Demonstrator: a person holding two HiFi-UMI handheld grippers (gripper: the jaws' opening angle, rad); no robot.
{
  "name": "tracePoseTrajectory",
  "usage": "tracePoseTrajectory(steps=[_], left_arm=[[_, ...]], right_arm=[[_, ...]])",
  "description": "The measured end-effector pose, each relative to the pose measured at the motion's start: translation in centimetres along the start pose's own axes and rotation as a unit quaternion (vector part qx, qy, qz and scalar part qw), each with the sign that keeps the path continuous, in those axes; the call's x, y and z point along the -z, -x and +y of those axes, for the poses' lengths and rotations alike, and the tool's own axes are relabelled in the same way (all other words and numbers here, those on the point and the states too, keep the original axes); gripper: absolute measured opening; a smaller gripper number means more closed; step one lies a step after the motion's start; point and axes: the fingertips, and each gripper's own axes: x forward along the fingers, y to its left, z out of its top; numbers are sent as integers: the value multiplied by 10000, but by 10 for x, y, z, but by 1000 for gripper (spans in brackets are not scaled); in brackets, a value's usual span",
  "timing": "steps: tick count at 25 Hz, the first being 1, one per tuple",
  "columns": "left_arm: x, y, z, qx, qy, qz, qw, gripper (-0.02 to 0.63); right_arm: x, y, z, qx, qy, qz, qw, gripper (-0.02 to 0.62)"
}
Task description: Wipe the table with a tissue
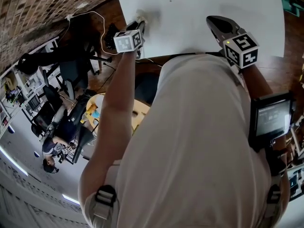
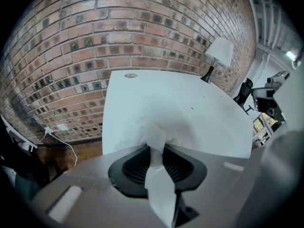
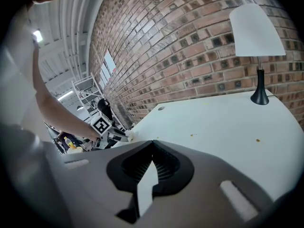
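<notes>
A crumpled white tissue (image 2: 156, 127) lies pressed on the white table (image 2: 190, 103) near its left edge. My left gripper (image 2: 156, 148) is shut on it, a pinched fold running back between the jaws. In the head view the left gripper (image 1: 138, 30) points down at the tissue (image 1: 141, 19) on the table (image 1: 199, 8). My right gripper (image 1: 212, 20) hovers over the table's near right part with its jaws together and nothing in them. The right gripper view shows those jaws (image 3: 152, 144) over the table (image 3: 223, 122), and the left gripper (image 3: 114, 136) with the tissue (image 3: 129, 136) far off to the left.
A white lamp (image 3: 256, 32) on a black stem stands at the table's far corner against the brick wall (image 2: 118, 27). A round cable hole (image 2: 130, 75) sits near the wall edge. Small brown specks (image 3: 258, 139) dot the tabletop. Office chairs and a person (image 1: 61, 132) are on the floor to the left.
</notes>
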Motion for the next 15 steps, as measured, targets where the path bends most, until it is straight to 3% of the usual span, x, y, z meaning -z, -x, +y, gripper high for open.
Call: tracePoseTrajectory(steps=[5,12,15], left_arm=[[-8,3,-5,-38,-164,124,9998,89],[-14,-16,-34,297,-348,169,9988,87],[-17,-27,-53,688,-484,156,9963,87]], right_arm=[[-4,-1,-3,45,-22,-15,10000,8],[0,2,-4,93,-65,-45,9999,8],[-2,3,-6,106,-74,-61,9999,8]])
